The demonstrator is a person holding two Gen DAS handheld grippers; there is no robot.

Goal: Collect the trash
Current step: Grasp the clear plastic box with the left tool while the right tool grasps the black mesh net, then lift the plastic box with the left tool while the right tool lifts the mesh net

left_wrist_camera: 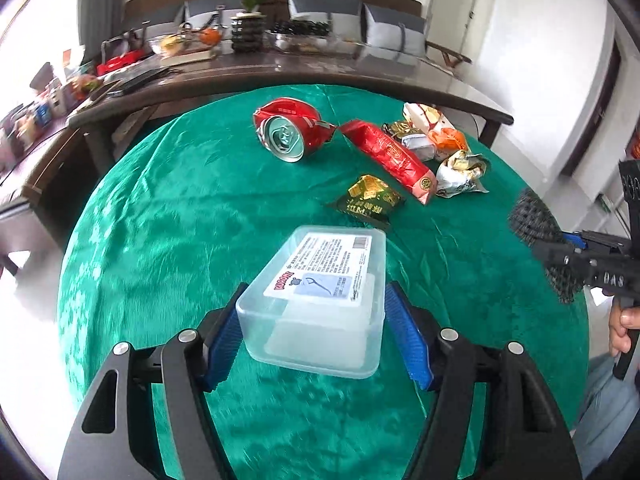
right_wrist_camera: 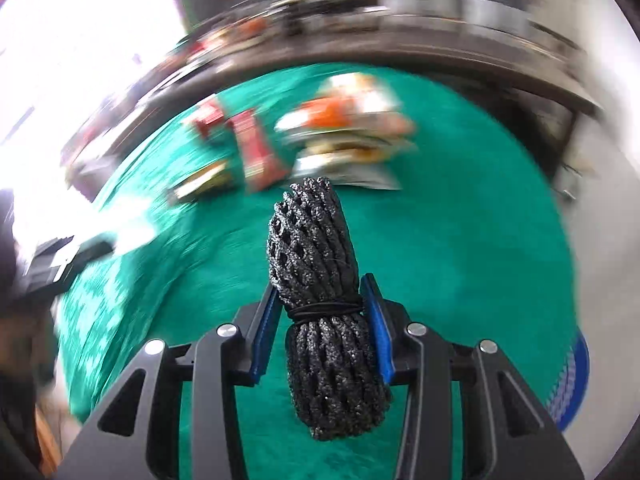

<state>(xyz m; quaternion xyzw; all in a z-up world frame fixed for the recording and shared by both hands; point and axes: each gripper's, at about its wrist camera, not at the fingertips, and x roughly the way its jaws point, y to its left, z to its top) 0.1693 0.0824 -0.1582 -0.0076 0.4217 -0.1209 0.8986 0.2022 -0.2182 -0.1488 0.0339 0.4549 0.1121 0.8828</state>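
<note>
My left gripper (left_wrist_camera: 316, 320) is shut on a clear plastic box (left_wrist_camera: 320, 296) with a printed label, held above the green tablecloth (left_wrist_camera: 160, 220). My right gripper (right_wrist_camera: 322, 308) is shut on a black rolled foam net (right_wrist_camera: 320, 300) bound with a black band; it also shows at the right edge of the left wrist view (left_wrist_camera: 536, 236). Trash lies at the far side: a crushed red can (left_wrist_camera: 288, 128), a red wrapper (left_wrist_camera: 388, 156), a green-gold wrapper (left_wrist_camera: 370, 198), a silver wrapper (left_wrist_camera: 460, 176) and orange-white wrappers (left_wrist_camera: 440, 128). The right wrist view is motion-blurred.
A dark wooden table (left_wrist_camera: 320, 76) curves behind the green one, with a potted plant (left_wrist_camera: 248, 20), bowls and boxes. A sofa with grey cushions (left_wrist_camera: 324, 8) stands behind. A blue rim (right_wrist_camera: 576, 380) shows at the right edge below the table.
</note>
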